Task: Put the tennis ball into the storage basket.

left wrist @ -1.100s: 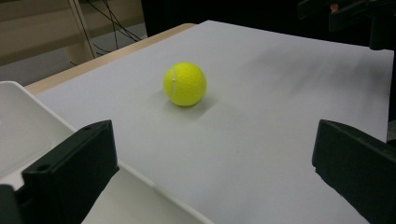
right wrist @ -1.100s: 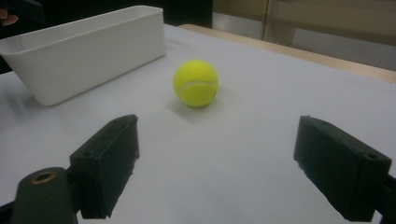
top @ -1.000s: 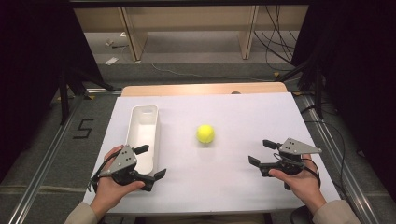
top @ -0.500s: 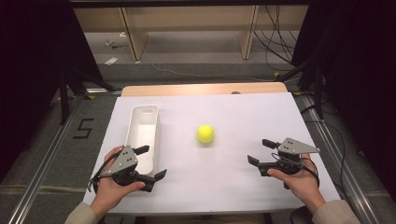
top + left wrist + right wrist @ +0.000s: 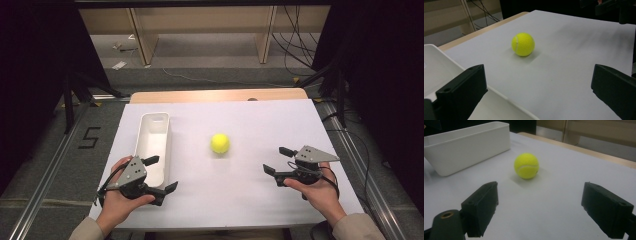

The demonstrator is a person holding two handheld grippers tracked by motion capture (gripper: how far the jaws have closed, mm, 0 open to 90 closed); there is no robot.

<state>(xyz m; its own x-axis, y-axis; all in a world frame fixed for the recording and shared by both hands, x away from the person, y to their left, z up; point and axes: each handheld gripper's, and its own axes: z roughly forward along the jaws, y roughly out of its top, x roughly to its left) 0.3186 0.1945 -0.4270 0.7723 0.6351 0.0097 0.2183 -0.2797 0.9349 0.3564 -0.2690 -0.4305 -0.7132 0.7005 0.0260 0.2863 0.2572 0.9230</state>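
A: Status?

B: Nothing grasped yet. Ball [image 5: 220, 143] sits mid-table on the white sheet [image 5: 250, 200], free on all sides. Bin [image 5: 153, 145] is to its left, apart from it, long axis running away from the person.

A: Grippers?

B: Left gripper [image 5: 160, 174] is at the near end of the bin, jaws spread wide, empty. In the left gripper view one jaw hangs over the bin's near corner. Right gripper [image 5: 278, 161] rests low at the near right, jaws also spread, empty, aimed toward the ball.

A: So which step?

B: Looks like pre-reach. My read: the right one has the cleaner line. In the right gripper view the ball [image 5: 526, 166] sits dead centre between the jaws, just farther off.

A: Next move needs?

B: Straight push forward, jaws straddling the ball at its widest, then close gently. It's round and could roll off if one jaw touches first.

A: Room?

B: Plenty. Bare sheet between right gripper and ball. Bin wall is the only obstacle, on the far side. The table's edges are well away from the ball.
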